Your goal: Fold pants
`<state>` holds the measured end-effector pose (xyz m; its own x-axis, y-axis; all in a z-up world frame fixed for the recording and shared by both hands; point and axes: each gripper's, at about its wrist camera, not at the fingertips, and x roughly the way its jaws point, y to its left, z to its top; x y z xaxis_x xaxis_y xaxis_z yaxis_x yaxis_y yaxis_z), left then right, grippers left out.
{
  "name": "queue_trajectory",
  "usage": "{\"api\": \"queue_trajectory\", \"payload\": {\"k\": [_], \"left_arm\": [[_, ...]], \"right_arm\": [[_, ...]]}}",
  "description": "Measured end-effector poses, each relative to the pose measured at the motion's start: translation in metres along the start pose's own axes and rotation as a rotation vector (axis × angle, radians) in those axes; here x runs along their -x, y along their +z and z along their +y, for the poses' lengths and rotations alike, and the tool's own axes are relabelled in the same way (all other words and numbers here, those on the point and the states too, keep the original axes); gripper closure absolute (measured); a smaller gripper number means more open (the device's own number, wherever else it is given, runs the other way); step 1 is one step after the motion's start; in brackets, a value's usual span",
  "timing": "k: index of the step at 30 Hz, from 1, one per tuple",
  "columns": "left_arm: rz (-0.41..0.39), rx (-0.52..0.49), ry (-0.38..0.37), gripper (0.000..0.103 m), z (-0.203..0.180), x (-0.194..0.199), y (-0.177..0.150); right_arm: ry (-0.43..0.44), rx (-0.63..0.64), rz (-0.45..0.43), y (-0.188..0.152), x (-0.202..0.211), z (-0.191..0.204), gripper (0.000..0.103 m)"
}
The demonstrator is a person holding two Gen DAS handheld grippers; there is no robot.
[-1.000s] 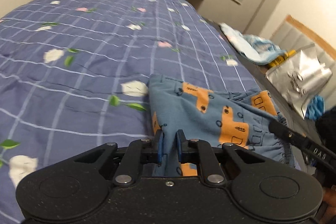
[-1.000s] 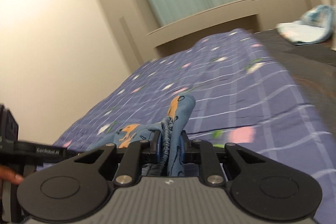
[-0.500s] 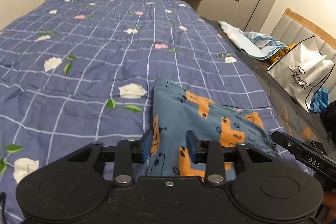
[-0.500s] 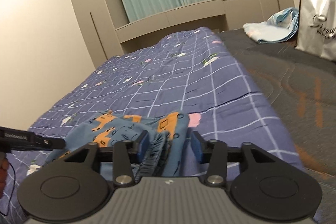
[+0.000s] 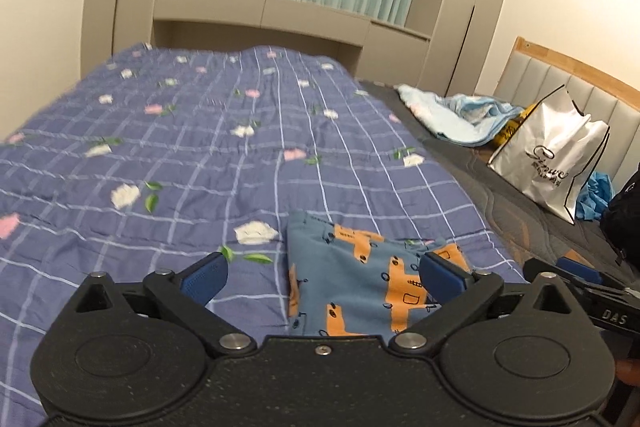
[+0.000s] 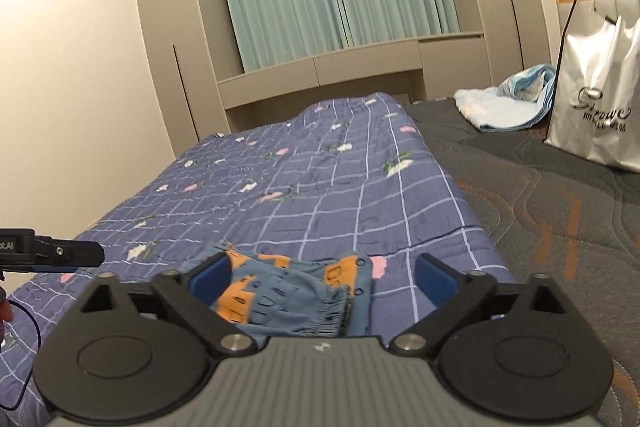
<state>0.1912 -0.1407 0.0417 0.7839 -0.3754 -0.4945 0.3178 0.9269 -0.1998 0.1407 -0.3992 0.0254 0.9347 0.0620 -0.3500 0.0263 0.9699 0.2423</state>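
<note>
In the left wrist view, the left half of the frame is filled by a blue checked quilt (image 5: 200, 147) with white and pink flowers, spread over the bed. At the bottom, the left hand-held gripper (image 5: 324, 275) has its blue pads (image 5: 204, 277) spread wide apart; its jaws have just been opening, and nothing is pressed between them. Lower centre, the pants (image 5: 360, 283), blue with orange patches, lie folded flat on the quilt, free of the pads, showing in the gap nearer the right-hand pad. Further right, the quilt ends and a dark grey mattress (image 5: 500, 195) shows. On it, at middle right, lie a crumpled light blue cloth (image 5: 452, 115) and a white shopping bag (image 5: 556, 155) leaning by the padded headboard (image 5: 560, 83). At the lower right edge the tip of the right hand-held gripper (image 5: 576, 277) pokes in.

In the right wrist view, a black finger of the left hand-held gripper (image 6: 60, 253) enters from the middle left edge. At bottom centre, the right hand-held gripper (image 6: 324, 273) also stands wide apart, its jaws having just opened, with the pants' (image 6: 288, 291) gathered waistband lying loose on the quilt (image 6: 320, 179) between the pads, untouched on the right side. The mattress (image 6: 540, 207), the light blue cloth (image 6: 508, 103) and the white shopping bag (image 6: 600, 99) occupy the right.
</note>
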Motion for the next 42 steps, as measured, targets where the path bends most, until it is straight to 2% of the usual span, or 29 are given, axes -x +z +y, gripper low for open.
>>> {"api": "queue_trajectory", "payload": {"k": [5, 10, 16, 21, 29, 42], "left_arm": [[-0.045, -0.040, 0.032, 0.001, 0.004, 0.035, -0.010], [-0.032, -0.042, 0.022, 0.001, 0.016, 0.070, -0.035], [-0.041, -0.053, 0.032, 0.001, 0.028, 0.103, -0.068], [-0.033, -0.025, 0.035, 0.001, 0.036, 0.115, -0.087], [-0.040, -0.079, 0.046, 0.001, 0.031, 0.126, -0.097], [-0.034, -0.099, 0.062, 0.001, 0.027, 0.127, -0.102]], "right_arm": [[-0.016, 0.015, -0.026, -0.001, 0.030, 0.025, 0.000], [-0.021, 0.025, -0.035, -0.012, 0.063, 0.053, 0.000], [-0.029, 0.043, -0.002, -0.036, 0.098, 0.084, 0.000], [-0.047, 0.057, 0.023, -0.055, 0.117, 0.103, 0.000], [-0.068, 0.114, 0.059, -0.071, 0.127, 0.123, 0.000], [-0.082, 0.089, 0.047, -0.074, 0.135, 0.117, 0.000]]}}
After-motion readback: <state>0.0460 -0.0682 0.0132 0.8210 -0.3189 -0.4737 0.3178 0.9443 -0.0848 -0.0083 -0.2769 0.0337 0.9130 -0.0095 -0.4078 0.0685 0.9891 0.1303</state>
